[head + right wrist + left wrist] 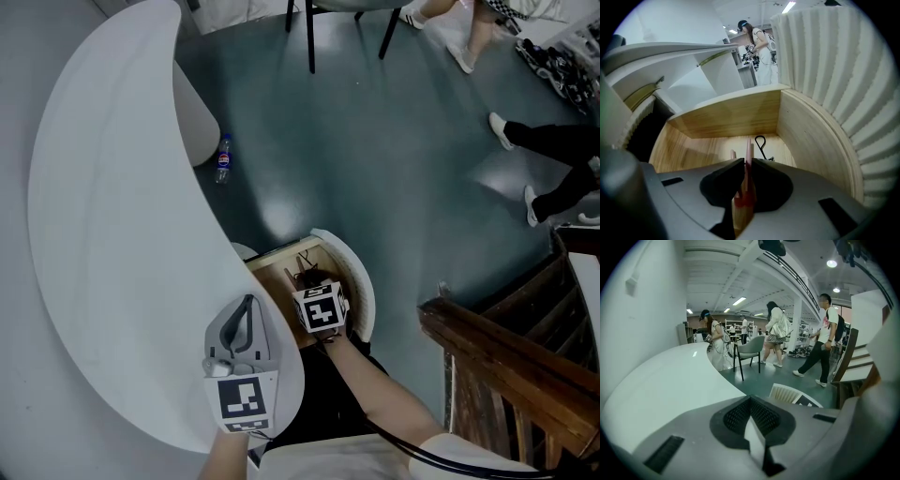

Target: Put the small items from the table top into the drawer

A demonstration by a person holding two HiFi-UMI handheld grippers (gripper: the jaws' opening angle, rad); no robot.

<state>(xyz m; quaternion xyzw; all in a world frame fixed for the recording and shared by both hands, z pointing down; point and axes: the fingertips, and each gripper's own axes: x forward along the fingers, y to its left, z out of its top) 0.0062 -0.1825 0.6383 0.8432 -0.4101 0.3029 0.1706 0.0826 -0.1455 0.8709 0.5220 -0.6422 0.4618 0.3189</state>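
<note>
Two grippers show in the head view. The left gripper (247, 305) lies over the near edge of the white curved counter (112, 234), and the right gripper (746, 164) reaches down into the open drawer (726, 115) just beside it.

In the right gripper view the fingers (724, 180) are clenched on a pink strip (748, 150) – thin, upright, with a red patch low down between the pads. What kind of item it is I cannot tell. It sits inside the drawer, above the pale wooden floor and away from the walls, with its upper end sticking out past the fingertips. A black cord (761, 144) with a loop at its far end lies on the drawer floor just behind the strip, near the right wall. The drawer's ribbed white front (834, 70) curves up at the right.

In the left gripper view the fingers (736, 416) are pressed together with nothing between them, and they point out over the bare counter top.

Beyond the counter is a dark green floor (375, 159). A small bottle (222, 157) lies on it close to the counter's edge. A chair (750, 350) stands farther off and several people walk past it – one in a white shirt (824, 333) strides toward the right. A dark wooden railing (506, 356) runs along the person's right side.
</note>
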